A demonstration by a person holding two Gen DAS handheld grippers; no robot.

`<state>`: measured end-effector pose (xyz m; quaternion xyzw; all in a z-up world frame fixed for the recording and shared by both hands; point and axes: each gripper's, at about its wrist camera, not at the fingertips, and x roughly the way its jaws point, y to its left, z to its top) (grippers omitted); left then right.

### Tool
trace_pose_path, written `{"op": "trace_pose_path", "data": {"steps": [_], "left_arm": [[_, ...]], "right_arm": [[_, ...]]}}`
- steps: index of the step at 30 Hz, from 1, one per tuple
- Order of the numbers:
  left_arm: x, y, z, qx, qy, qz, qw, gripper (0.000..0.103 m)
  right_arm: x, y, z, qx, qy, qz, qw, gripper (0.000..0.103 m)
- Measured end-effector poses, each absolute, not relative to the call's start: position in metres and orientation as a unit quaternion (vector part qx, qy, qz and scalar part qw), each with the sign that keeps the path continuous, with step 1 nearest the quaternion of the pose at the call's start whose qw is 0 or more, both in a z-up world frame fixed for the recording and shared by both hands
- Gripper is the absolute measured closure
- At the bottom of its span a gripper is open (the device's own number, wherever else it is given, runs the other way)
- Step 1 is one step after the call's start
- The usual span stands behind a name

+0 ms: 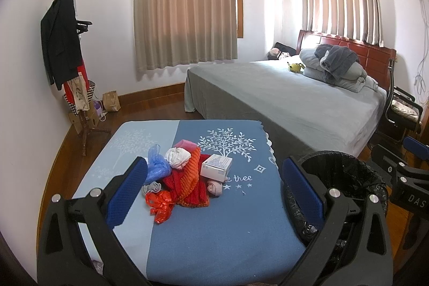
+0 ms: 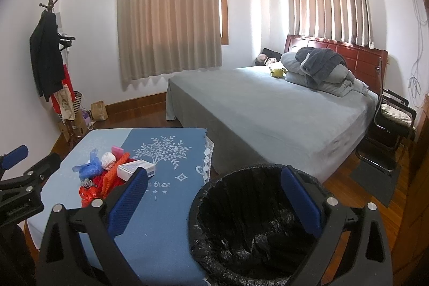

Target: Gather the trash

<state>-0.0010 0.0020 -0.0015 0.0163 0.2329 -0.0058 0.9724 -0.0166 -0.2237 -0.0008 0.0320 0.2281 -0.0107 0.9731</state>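
A bedroom, with a low table under a blue cloth (image 1: 219, 219) printed with white trees and the words "Coffee" and "thee". The left gripper (image 1: 214, 184) hangs over it with jaws wide apart, empty — the trash pile (image 1: 185, 178), bags, red netting and a small white box (image 1: 216, 167), lies just ahead between them. The right gripper (image 2: 214, 195) is likewise spread and empty, above the black-lined bin (image 2: 257, 227) beside the table; "DAS" shows on its body in the left view.
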Motion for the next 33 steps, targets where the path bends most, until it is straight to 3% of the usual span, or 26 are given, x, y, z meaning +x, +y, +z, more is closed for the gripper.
{"op": "trace_pose_path", "data": {"steps": [33], "left_arm": [[-0.0008,0.0009,-0.0013,0.016,0.234,-0.005,0.972,0.005]], "right_arm": [[-0.0149,-0.2224,-0.0024,0.033,0.232,-0.01,0.972,0.006]]}}
